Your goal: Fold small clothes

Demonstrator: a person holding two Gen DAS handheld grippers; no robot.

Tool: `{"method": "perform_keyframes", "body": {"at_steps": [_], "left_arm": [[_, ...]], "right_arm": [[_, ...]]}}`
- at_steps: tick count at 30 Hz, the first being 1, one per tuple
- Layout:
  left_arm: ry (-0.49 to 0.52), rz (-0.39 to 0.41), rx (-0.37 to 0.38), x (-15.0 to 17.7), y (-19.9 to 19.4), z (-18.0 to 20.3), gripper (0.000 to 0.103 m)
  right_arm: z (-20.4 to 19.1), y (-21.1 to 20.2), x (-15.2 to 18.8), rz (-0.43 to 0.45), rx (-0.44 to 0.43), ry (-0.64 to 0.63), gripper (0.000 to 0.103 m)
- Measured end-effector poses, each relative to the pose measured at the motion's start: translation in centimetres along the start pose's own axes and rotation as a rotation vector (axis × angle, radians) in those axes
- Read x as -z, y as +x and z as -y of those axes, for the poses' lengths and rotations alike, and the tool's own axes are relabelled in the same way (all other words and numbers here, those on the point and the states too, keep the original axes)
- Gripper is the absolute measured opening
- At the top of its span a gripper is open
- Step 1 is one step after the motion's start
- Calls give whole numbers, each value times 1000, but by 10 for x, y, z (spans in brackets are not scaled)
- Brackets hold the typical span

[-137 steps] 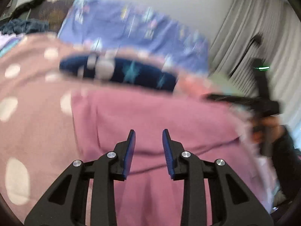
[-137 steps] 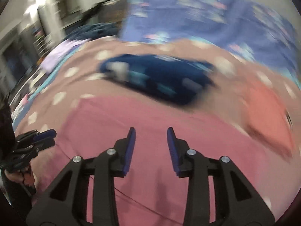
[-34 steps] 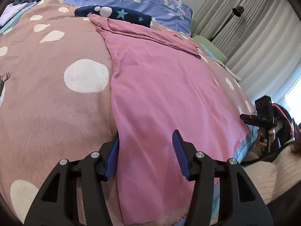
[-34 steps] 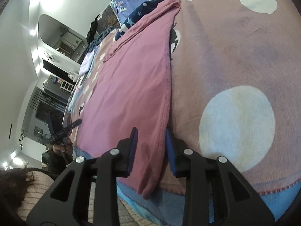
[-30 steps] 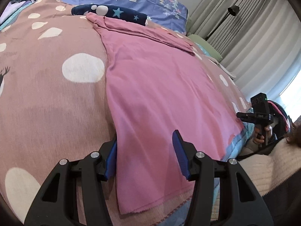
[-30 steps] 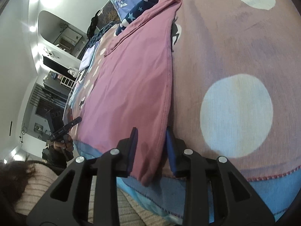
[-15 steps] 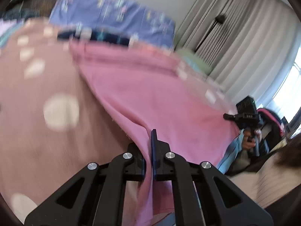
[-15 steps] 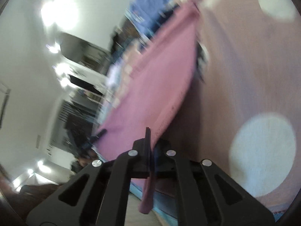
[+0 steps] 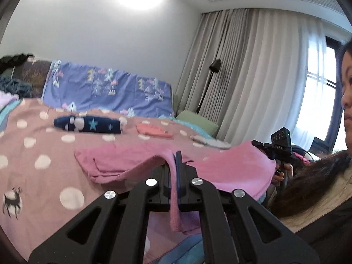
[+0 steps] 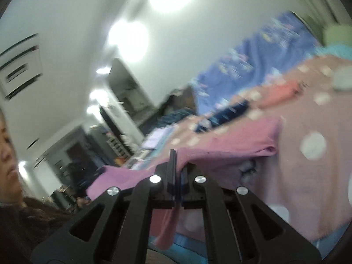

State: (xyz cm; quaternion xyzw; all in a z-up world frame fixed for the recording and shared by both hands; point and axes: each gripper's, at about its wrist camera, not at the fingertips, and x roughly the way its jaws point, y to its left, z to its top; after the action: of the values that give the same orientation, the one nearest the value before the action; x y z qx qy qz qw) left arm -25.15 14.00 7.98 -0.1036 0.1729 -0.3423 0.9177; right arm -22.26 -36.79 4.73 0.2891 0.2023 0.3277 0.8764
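Pink garment (image 9: 231, 167) in the left wrist view hangs lifted at its near edge above the spotted bedspread (image 9: 33, 145); the left gripper (image 9: 175, 167) is clamped on a corner, cloth trailing below its jaws; a navy starred piece (image 9: 88, 126) and a coral piece (image 9: 154, 131) lie farther back. Right wrist view, blurred: the right gripper (image 10: 176, 167) pinches the opposite corner, its jaws closed; the far end rests folded on the bed.
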Motion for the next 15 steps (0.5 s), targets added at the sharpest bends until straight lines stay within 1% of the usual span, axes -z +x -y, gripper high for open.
{"method": "perform_keyframes", "body": {"at_steps": [3, 4, 6, 9, 11, 14, 15], "left_arm": [[-53, -58, -18, 9, 22, -16, 3], [-78, -84, -31, 11, 33, -25, 3], [-120, -108, -48, 13, 49, -39, 3], [-173, -103, -75, 6, 63, -58, 3], [-188, -84, -87, -3, 69, -68, 3], [-180, -61, -111, -28, 90, -83, 3], [-175, -56, -114, -35, 99, -89, 3]], "right_arm": [[34, 26, 6, -67, 34, 123, 3], [41, 34, 7, -81, 43, 140, 3], [51, 47, 7, -98, 56, 158, 3], [65, 64, -4, -101, 60, 196, 3], [69, 86, -18, -103, 77, 204, 3], [80, 116, -44, -117, 102, 199, 3], [84, 128, -53, -120, 118, 194, 5]]}}
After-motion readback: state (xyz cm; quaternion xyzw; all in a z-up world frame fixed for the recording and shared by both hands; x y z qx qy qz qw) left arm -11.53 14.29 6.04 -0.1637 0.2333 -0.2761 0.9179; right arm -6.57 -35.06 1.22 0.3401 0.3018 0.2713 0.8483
